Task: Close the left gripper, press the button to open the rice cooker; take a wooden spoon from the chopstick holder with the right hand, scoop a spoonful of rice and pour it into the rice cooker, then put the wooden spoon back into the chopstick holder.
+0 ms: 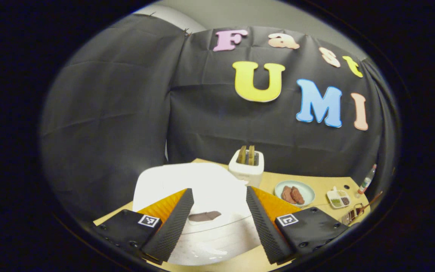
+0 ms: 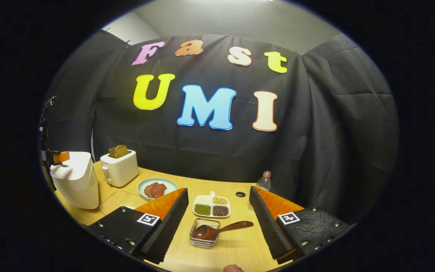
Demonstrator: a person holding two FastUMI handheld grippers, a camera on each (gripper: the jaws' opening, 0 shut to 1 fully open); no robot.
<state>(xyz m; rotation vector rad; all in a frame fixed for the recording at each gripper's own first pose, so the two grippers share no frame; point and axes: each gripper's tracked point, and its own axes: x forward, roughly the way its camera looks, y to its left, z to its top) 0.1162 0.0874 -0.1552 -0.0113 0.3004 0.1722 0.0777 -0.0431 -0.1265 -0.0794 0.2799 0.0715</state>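
Observation:
The white rice cooker [image 1: 202, 185] sits directly under my left gripper [image 1: 219, 189], lid down, its dark button [image 1: 204, 216] showing between the two fingers. That gripper is open and holds nothing. In the right gripper view the cooker [image 2: 76, 181] stands at the far left with the left gripper [image 2: 56, 156] hovering over its top. My right gripper [image 2: 218, 190] is open above the table. Between its fingers a wooden spoon [image 2: 223, 227] lies tilted in a small clear holder [image 2: 203, 238]. Behind the holder is a white divided dish [image 2: 212, 206] of grains and beans.
A white toaster [image 2: 119, 168] with bread stands behind the cooker. Beside it is a pale plate [image 2: 157, 187] with two brown pieces. A small bottle [image 2: 264, 181] stands near the back cloth. A fingertip [image 2: 234, 268] shows at the bottom edge. The table [image 2: 236, 245] is light wood.

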